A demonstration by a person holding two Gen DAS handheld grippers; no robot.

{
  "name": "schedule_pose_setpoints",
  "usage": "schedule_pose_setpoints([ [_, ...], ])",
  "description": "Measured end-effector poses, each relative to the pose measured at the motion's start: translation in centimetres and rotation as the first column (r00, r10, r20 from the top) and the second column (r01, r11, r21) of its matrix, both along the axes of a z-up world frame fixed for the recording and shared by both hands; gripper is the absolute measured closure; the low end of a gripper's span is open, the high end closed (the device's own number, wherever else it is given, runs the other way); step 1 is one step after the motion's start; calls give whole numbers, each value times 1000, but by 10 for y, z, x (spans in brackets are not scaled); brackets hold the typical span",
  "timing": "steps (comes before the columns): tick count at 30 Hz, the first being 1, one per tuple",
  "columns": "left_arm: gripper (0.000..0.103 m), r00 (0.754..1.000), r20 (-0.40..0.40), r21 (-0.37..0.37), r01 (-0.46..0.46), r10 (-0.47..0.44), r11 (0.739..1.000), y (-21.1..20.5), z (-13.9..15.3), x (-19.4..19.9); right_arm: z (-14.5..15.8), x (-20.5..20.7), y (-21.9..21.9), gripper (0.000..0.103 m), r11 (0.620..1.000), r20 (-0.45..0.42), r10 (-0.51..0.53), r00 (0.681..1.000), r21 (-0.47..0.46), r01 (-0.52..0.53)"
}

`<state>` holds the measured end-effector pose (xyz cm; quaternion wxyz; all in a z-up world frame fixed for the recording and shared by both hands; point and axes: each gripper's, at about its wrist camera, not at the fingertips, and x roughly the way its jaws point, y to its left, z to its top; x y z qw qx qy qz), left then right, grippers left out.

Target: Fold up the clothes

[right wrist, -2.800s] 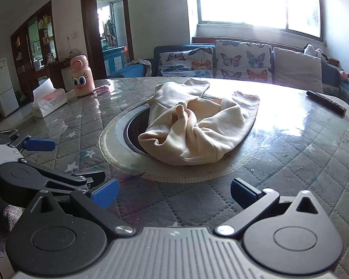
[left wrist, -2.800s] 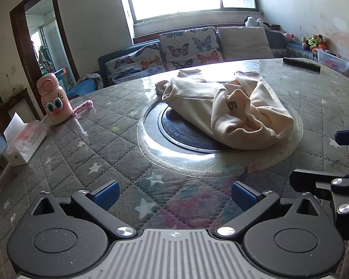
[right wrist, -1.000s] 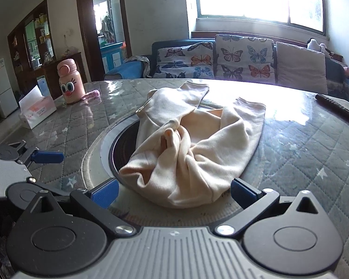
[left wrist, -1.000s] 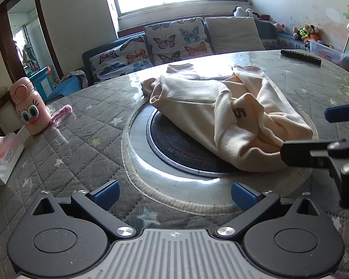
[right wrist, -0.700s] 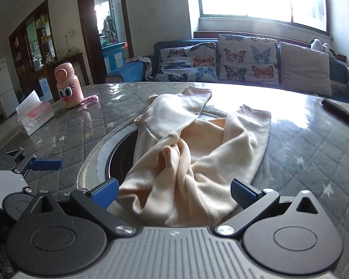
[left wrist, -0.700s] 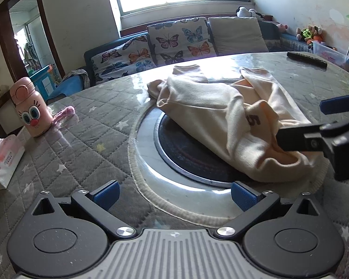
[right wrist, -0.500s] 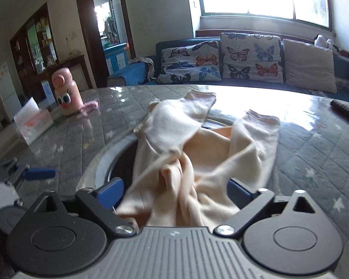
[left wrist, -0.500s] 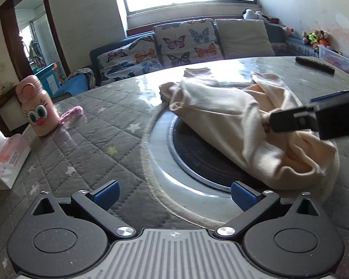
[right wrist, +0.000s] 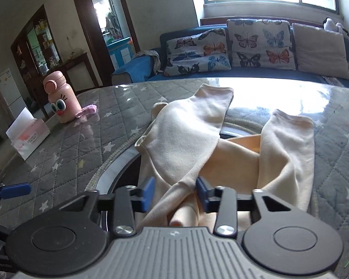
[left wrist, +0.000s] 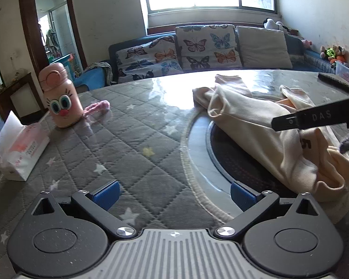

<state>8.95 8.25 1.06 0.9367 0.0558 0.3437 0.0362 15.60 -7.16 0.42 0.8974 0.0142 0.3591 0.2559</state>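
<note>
A crumpled cream garment (left wrist: 256, 125) lies over the round dark inset (left wrist: 223, 160) in the quilted table. In the right wrist view my right gripper (right wrist: 175, 193) is over the near edge of the garment (right wrist: 186, 134). Its jaws are closing, and a raised fold of the cloth fills the gap between the blue pads (right wrist: 149, 191). One right finger (left wrist: 314, 118) crosses the garment in the left wrist view. My left gripper (left wrist: 174, 195) is open over the bare quilt, left of the garment, with nothing between its pads. A part of it shows at the left edge (right wrist: 14, 190).
A pink cartoon bottle (left wrist: 60, 97) and a tissue box (left wrist: 21, 148) stand at the table's left side. A black remote (left wrist: 335, 82) lies at the far right. A sofa with butterfly cushions (left wrist: 197, 46) is behind the grey quilted table (left wrist: 128, 144).
My right gripper moved forward onto the garment and its jaws narrowed around a fold. My left gripper drifted left, so the garment now sits to the right in its view.
</note>
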Motion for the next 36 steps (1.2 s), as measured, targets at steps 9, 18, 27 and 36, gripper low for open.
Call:
schedule_pose_setpoints([
  [9,1,997,62,-1,-44,44,999,18,19,-10,19,-30,20,96,991,90,130,987,-5,-130],
  [18,1,990,144,-12,1,1,1000,14,52,-18,31,-105,56,96,915,119,402,908,-28,-402],
  [27,6,990,92,-1,103,-102,995,-16,41,-2,23,-152,44,93,854,71,521,851,-35,-520],
  [36,19,987,55,-7,152,-151,988,-30,27,6,48,-119,-35,91,946,84,321,943,23,-324],
])
